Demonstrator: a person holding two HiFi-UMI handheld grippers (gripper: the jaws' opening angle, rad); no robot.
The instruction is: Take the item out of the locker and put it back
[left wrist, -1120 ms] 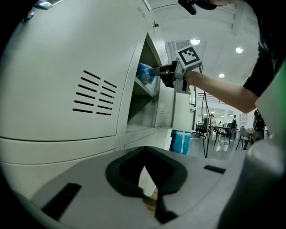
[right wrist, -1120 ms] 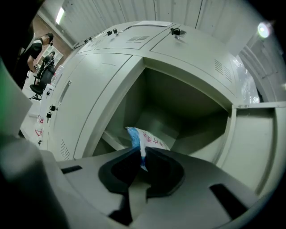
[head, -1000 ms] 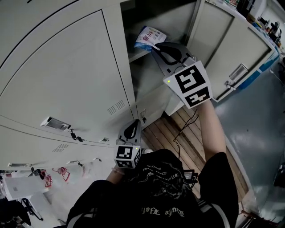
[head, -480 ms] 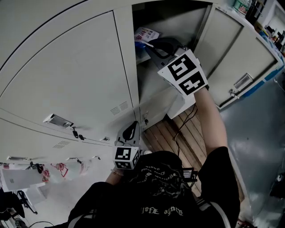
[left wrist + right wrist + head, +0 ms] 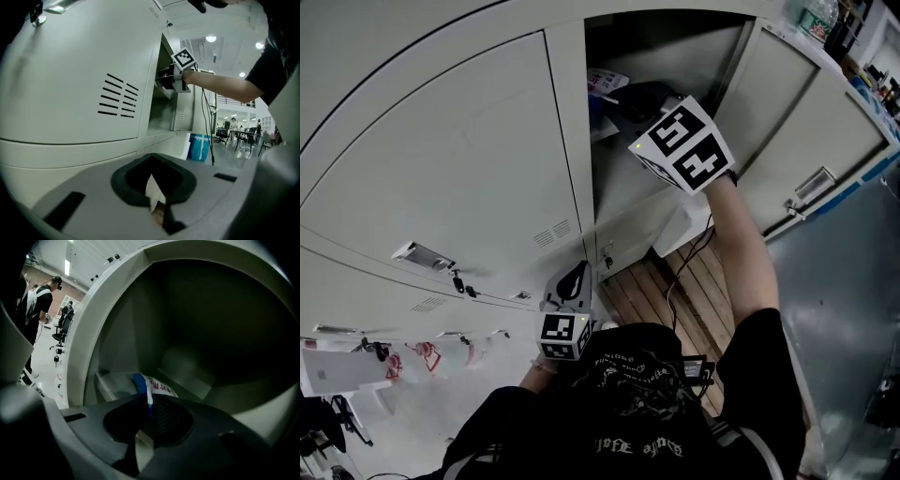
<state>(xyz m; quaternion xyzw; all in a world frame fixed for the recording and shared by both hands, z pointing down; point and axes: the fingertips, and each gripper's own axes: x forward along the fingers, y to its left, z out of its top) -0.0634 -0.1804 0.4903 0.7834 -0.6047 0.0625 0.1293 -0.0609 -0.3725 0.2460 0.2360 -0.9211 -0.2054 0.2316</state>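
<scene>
Right gripper (image 5: 147, 411), jaws narrow and pinching the packet (image 5: 158, 386) by its edge, has moved deeper into the locker (image 5: 675, 45) over the last second. The packet now sits over the shelf (image 5: 110, 379) at 12 o'clock, so release is probably close. Left gripper (image 5: 157, 208), at 7 o'clock in the head view, has its jaws together and empty.

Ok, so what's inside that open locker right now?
A blue-and-white packet just above the shelf, its near edge clamped in the right gripper. Behind it only the locker walls show. The gripper covers the shelf's front, so whether the packet rests there is hidden.
</scene>
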